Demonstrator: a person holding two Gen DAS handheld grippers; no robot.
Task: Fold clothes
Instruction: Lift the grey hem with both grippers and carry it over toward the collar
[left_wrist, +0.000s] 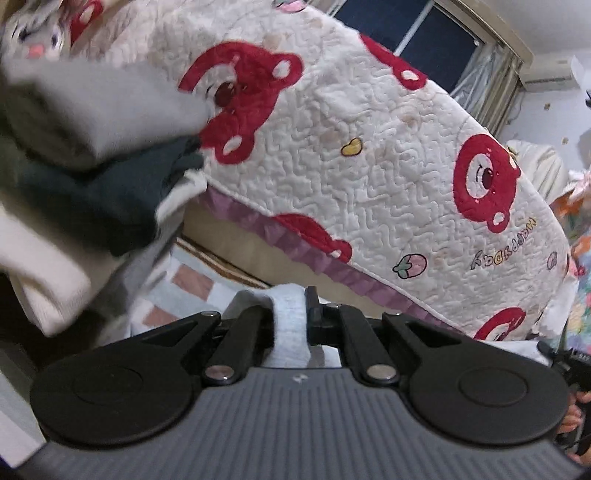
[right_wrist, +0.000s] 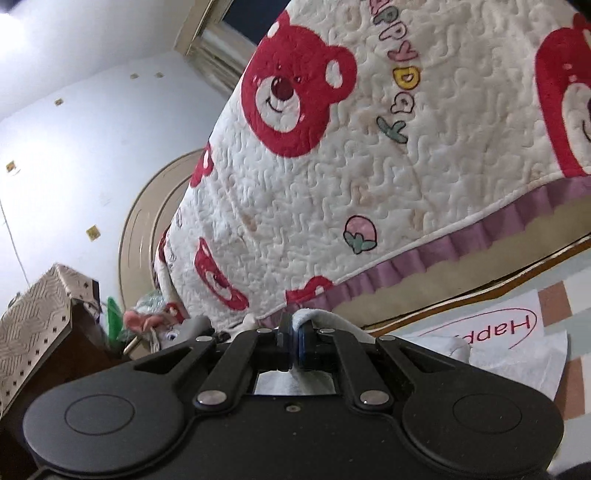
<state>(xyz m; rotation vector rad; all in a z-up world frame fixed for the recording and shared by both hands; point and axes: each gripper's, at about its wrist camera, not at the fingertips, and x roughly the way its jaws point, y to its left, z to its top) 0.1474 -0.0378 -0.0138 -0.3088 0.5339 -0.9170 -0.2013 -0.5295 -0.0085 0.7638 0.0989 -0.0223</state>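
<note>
We hold a white terry-like cloth garment (left_wrist: 290, 325) in both grippers. Left gripper (left_wrist: 290, 314) is clamped on a thick bunch of it; right gripper (right_wrist: 295, 332) is pinched nearly closed on a thin edge (right_wrist: 314, 318) of the same white cloth, which trails off to that gripper's right and below it. Most of the garment hangs under the grippers, out of view, so we can't call its long axis or which way it points; our guess is it spans gripper to gripper.

Judgement: a two-point hold, fitting either spreading it out or carrying a fold over; the frames don't settle which. To do it well: keep both grips level, keep the held edge taut, avoid dragging it.

Ahead of both grippers: a bed under a cream quilted cover with red bear faces (left_wrist: 351, 147), purple frill along its edge. Up-left of the left gripper: a blurred stack of folded grey, dark and cream clothes (left_wrist: 85, 155). Right of the right gripper: a white sheet with red "Happy" lettering (right_wrist: 509, 328).
</note>
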